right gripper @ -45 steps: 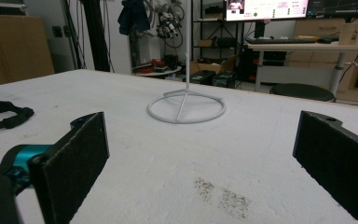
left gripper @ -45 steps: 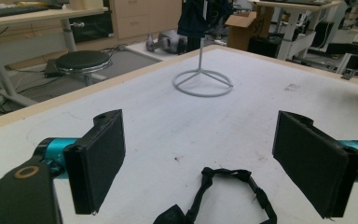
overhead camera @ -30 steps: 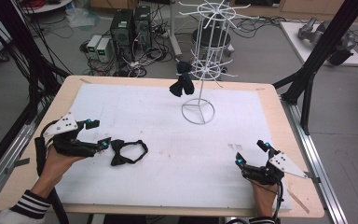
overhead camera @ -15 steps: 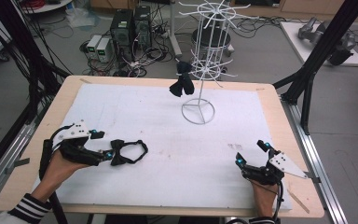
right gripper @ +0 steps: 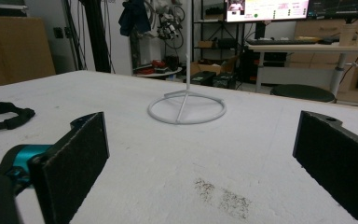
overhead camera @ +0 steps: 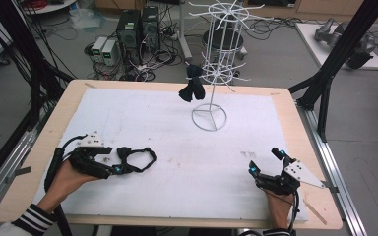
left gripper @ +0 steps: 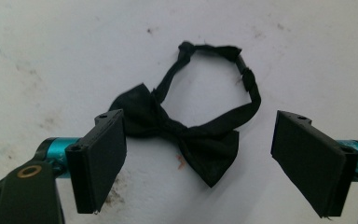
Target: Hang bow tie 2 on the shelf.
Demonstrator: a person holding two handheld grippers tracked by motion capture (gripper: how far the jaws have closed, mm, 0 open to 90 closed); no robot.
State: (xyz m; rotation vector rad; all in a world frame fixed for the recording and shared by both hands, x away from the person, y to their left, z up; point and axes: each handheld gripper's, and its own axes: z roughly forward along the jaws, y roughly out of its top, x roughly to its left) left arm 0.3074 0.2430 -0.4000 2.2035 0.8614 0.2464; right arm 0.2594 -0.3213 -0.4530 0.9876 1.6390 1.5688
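Left tool (left gripper: 198, 161) wide around bow tie (left gripper: 186, 135), its knot partly hidden, right tool (right gripper: 200, 168) wide.

High view looks down over the table (overhead camera: 285, 105); gripper views sit low — all share the white stand (overhead camera: 209, 118).

Robotics lab, black frame (overhead camera: 342, 46) stood around table (overhead camera: 39, 147), computers (overhead camera: 138, 27) and cables (overhead camera: 142, 69) lay on floor, monitors (right gripper: 265, 9) glowed behind
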